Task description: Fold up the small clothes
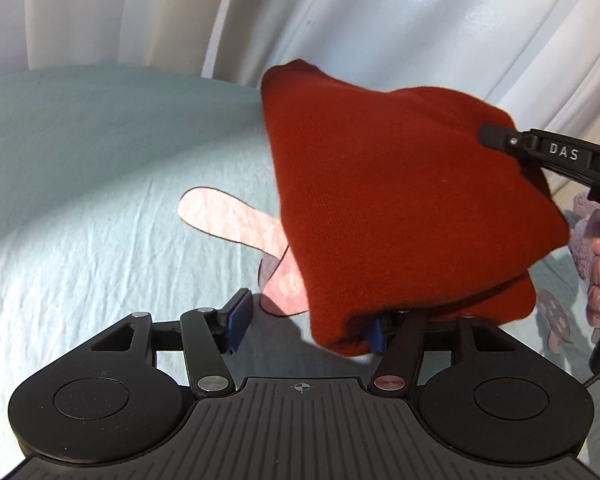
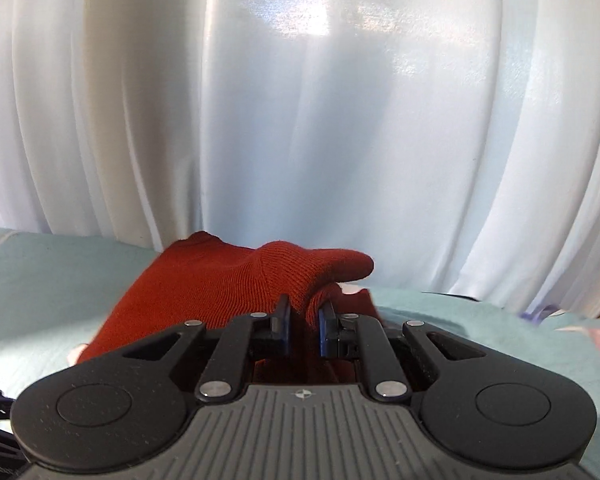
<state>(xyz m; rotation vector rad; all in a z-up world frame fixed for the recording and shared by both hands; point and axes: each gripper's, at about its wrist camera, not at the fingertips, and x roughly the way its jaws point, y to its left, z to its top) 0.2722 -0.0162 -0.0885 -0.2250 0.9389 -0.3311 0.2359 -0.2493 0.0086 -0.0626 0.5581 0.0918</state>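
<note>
Rust-red knit garment hangs pinched in the right gripper; left gripper gapes wide.

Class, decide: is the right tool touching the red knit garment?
Touching. The right wrist view shows the right tool with red knit garment pinched between its blue pads, fabric bunched there.

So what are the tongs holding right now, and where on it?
The right tongs pinch a bunched fold of the red knit garment at its near edge. The left tongs are open, gripping nothing.
</note>
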